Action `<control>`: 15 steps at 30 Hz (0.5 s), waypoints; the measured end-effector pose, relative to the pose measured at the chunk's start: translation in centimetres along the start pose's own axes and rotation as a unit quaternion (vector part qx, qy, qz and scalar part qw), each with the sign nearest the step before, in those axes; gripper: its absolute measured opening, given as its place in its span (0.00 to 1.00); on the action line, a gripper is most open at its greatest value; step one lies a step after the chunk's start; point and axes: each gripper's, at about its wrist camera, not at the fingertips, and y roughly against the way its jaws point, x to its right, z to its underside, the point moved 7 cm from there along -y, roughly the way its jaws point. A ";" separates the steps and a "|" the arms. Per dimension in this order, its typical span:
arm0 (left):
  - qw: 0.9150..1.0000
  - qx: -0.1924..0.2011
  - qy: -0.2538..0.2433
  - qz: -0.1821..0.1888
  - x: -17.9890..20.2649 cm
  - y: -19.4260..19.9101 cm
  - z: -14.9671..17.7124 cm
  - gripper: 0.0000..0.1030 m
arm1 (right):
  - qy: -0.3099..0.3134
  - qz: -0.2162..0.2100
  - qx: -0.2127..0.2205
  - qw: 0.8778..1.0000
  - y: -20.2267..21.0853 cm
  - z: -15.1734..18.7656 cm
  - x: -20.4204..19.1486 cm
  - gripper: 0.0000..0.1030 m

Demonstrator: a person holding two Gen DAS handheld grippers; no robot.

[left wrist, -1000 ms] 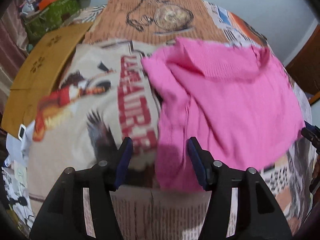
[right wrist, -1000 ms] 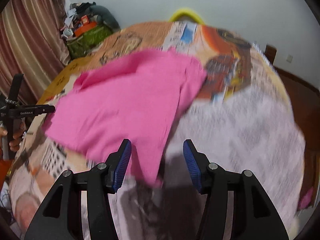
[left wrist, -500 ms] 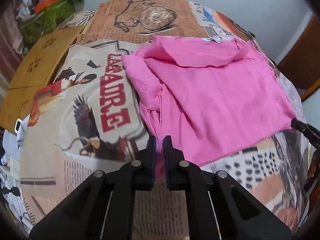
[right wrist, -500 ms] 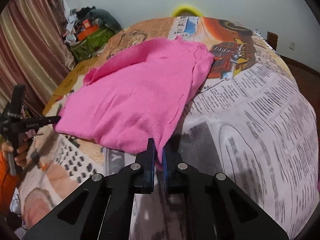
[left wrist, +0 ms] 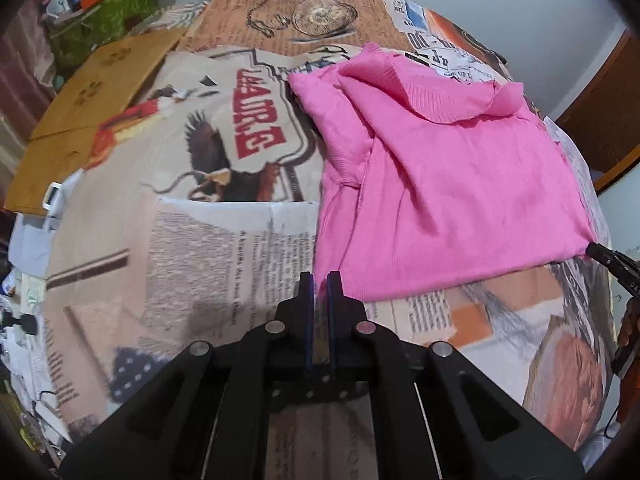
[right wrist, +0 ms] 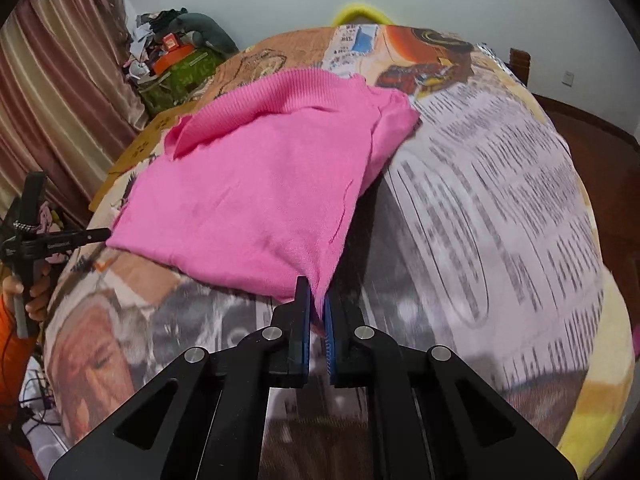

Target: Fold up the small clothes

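Garment: a pink sweater (left wrist: 452, 184) is spread on a bed covered by a newspaper-print sheet (left wrist: 224, 248), its ribbed collar turned toward the far end and one sleeve tucked in along its side.
Left hand-held gripper (left wrist: 319, 280): its jaws are pressed together on the near left corner of the sweater's hem, so that this corner can be carried rather than dragged.
Right hand-held gripper (right wrist: 316, 294): its jaws are likewise pinched on the near right corner of the hem, where a peak of pink cloth is seen pulled up between the blue pads (right wrist: 329, 320).
Why both corners: the hem is held at its two ends so that it stays taut and straight, which is judged to keep a fold line even.
Step in hand: the hem appears to be readied for lifting toward the collar, halving the sweater.
Progress: judged early; no crosswise fold is yet made.
Risk: knit stretches easily, and a corner may slip if the pull is uneven.
Surroundings: a cardboard sheet (left wrist: 92, 108) lies beside the bedding, well apart from the sweater.
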 end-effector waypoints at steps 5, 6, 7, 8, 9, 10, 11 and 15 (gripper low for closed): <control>0.999 0.026 -0.025 -0.023 0.3 1.8 -1.9 0.09 | -0.006 0.021 0.019 1.000 1.7 -0.8 0.6 0.06; 0.999 0.031 -0.028 -0.022 0.5 1.9 -2.5 0.10 | -0.004 0.022 0.028 0.999 2.1 -1.4 0.7 0.06; 0.999 0.033 -0.030 -0.021 0.8 1.9 -3.2 0.13 | -0.002 0.022 0.033 0.999 2.2 -1.7 0.7 0.09; 0.999 0.035 -0.032 -0.019 1.0 1.9 -3.9 0.16 | 0.003 0.024 0.037 0.999 2.4 -2.3 0.7 0.13; 0.999 0.037 -0.035 -0.017 1.4 1.6 -4.7 0.17 | 0.010 0.024 0.040 0.999 2.3 -2.9 0.5 0.14; 0.998 0.038 -0.037 -0.014 1.8 1.4 -5.4 0.20 | 0.018 0.024 0.042 0.999 2.2 -3.3 0.3 0.18; 0.998 0.038 -0.040 -0.013 2.2 1.1 -6.1 0.22 | 0.027 0.024 0.044 0.998 2.0 -3.8 0.1 0.19; 0.997 0.032 -0.063 -0.002 4.3 -1.2 -8.9 0.30 | 0.057 0.010 0.039 0.998 0.0 -5.7 -1.3 0.19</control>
